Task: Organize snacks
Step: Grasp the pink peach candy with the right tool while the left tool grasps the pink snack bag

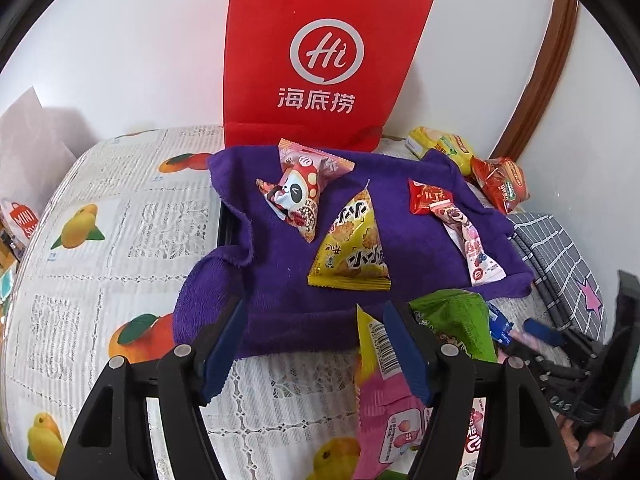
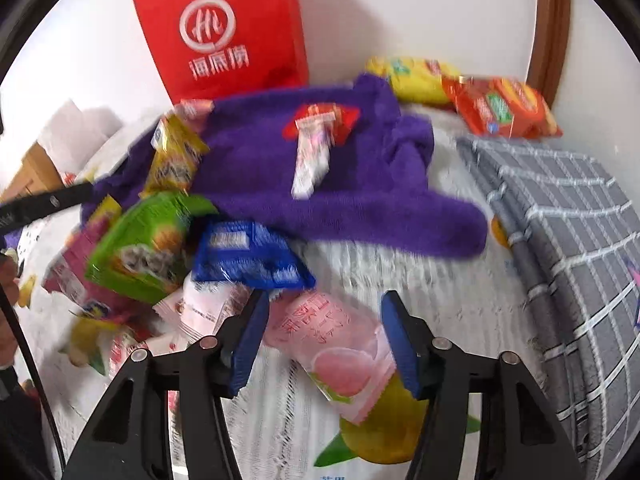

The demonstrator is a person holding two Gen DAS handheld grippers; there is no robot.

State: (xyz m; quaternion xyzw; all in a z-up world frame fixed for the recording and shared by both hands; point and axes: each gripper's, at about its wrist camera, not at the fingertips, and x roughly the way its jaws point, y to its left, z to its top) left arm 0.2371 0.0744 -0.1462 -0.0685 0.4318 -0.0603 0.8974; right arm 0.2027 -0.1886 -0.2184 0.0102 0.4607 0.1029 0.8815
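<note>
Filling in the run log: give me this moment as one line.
left claw: open, empty, over purple towel | right claw: open, straddling pink peach packet | snacks on towel: four

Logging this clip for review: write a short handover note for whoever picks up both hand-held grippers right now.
Left hand-held gripper: open, empty, over the purple towel's near edge.
Right hand-held gripper: open, straddling the pink peach-print packet; grip not closed.
Done: panda packet, yellow triangular packet, red packet and pink strip packet lie on the towel.
Left: green packet, blue packet, the pink ones, and yellow and orange-red packs by the wall.
</note>
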